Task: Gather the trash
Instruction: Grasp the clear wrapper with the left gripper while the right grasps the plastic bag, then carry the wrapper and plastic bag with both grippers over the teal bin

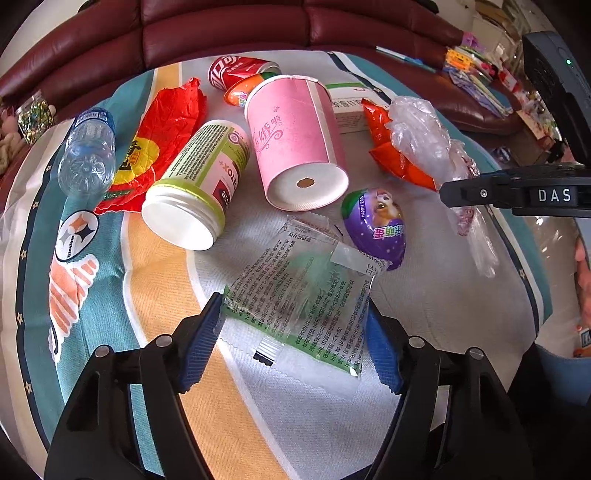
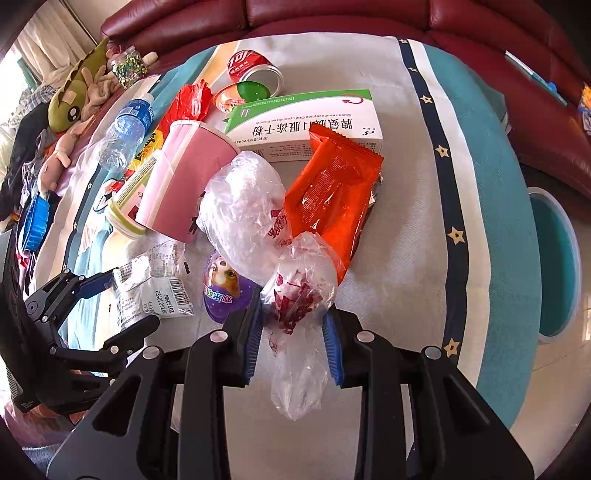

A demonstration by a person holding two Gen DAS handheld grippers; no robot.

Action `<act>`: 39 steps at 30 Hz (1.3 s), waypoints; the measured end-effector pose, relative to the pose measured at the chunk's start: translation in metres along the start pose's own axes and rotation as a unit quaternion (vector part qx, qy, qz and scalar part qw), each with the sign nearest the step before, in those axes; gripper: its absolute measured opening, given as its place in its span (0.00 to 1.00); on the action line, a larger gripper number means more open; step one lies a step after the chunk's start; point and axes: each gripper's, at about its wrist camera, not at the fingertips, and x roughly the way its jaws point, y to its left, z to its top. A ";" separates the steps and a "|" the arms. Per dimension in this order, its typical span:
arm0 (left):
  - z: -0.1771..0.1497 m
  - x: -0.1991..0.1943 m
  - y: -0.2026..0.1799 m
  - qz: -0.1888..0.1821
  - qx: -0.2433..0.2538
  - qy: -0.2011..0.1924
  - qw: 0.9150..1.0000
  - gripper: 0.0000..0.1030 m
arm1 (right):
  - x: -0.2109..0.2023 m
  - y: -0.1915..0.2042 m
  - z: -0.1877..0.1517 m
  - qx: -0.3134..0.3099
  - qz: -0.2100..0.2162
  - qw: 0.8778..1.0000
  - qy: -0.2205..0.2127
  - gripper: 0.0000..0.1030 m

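Trash lies on a striped cloth. My left gripper [image 1: 293, 325] is open, its blue pads on either side of a clear green-printed wrapper [image 1: 299, 295], which also shows in the right wrist view [image 2: 147, 291]. My right gripper [image 2: 293, 332] has its pads against both sides of a crumpled clear plastic bag with red print [image 2: 299, 295], seen too in the left wrist view [image 1: 421, 140]. Nearby lie a purple egg-shaped toy pack [image 1: 375, 225], a pink paper cup [image 1: 295, 140], a green-labelled white jar [image 1: 199, 184], an orange packet [image 2: 332, 195], a water bottle [image 1: 88, 151], a red can [image 1: 236, 70] and a red wrapper [image 1: 162, 136].
A white and green medicine box [image 2: 306, 125] lies behind the orange packet. A dark red leather sofa [image 1: 221, 26] curves behind the cloth. Plush toys [image 2: 74, 96] sit at far left. A round teal stool [image 2: 554, 258] stands on the floor at right.
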 end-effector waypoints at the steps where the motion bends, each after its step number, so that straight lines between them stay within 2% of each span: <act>1: -0.001 -0.003 -0.001 0.001 -0.002 -0.001 1.000 0.71 | -0.002 -0.001 -0.001 0.000 0.001 1.000 -0.002 0.28; 11: 0.004 -0.038 -0.009 0.001 -0.013 -0.028 1.000 0.71 | -0.026 -0.021 -0.012 0.014 0.002 1.000 -0.028 0.28; 21: 0.038 -0.060 -0.044 -0.015 0.007 -0.065 0.998 0.70 | -0.062 -0.068 -0.022 0.048 -0.011 0.997 -0.065 0.28; 27: 0.056 -0.060 -0.066 -0.024 0.024 -0.074 0.997 0.69 | -0.077 -0.098 -0.026 0.068 -0.022 0.994 -0.079 0.28; 33: 0.056 -0.037 -0.077 -0.028 0.031 -0.045 0.998 0.69 | -0.075 -0.114 -0.033 0.083 -0.020 0.993 -0.076 0.28; 39: 0.072 -0.039 -0.094 -0.037 0.043 -0.056 0.997 0.69 | -0.082 -0.130 -0.032 0.097 -0.019 0.991 -0.087 0.28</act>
